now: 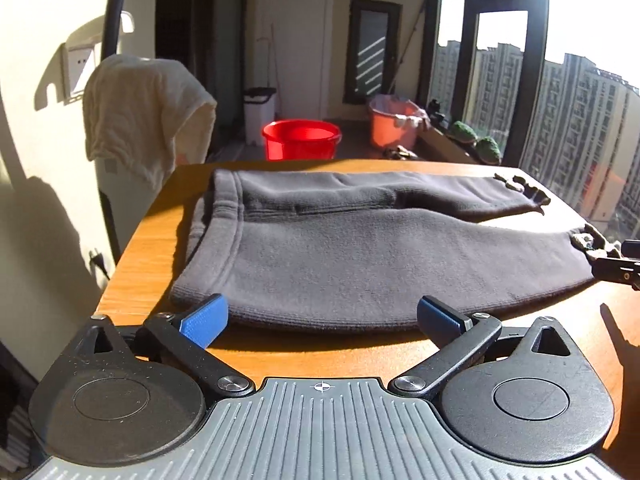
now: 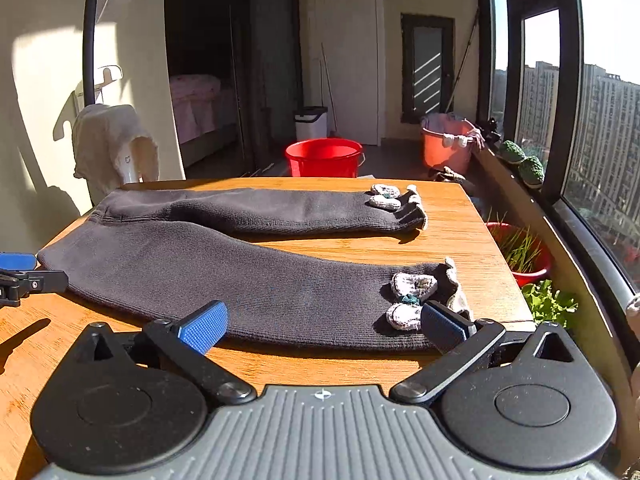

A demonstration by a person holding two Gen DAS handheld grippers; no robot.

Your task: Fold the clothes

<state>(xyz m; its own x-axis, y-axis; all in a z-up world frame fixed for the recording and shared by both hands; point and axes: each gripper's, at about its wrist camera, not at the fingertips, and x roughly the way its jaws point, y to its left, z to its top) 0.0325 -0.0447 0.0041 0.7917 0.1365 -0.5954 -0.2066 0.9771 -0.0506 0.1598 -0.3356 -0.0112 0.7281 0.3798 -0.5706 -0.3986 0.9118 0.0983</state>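
Note:
Dark grey knit trousers (image 1: 360, 248) lie flat on the wooden table (image 1: 152, 240), waistband to the left and both legs stretching right. In the right wrist view the trousers (image 2: 248, 276) end in frilled cuffs with small grey-white bows (image 2: 412, 286). My left gripper (image 1: 320, 318) is open just in front of the waist end, its blue pads (image 1: 204, 318) near the hem. My right gripper (image 2: 324, 326) is open at the near leg's cuff, right pad beside the bows. The right gripper's tip (image 1: 616, 266) shows at the cuff in the left wrist view, and the left gripper's tip (image 2: 20, 272) shows in the right wrist view.
A red bucket (image 1: 301, 139) and an orange basin (image 1: 394, 120) stand on the floor beyond the table. A cream towel (image 1: 140, 116) hangs over a stand at the left. Potted greens (image 2: 524, 252) sit by the window at the table's right edge (image 2: 500, 264).

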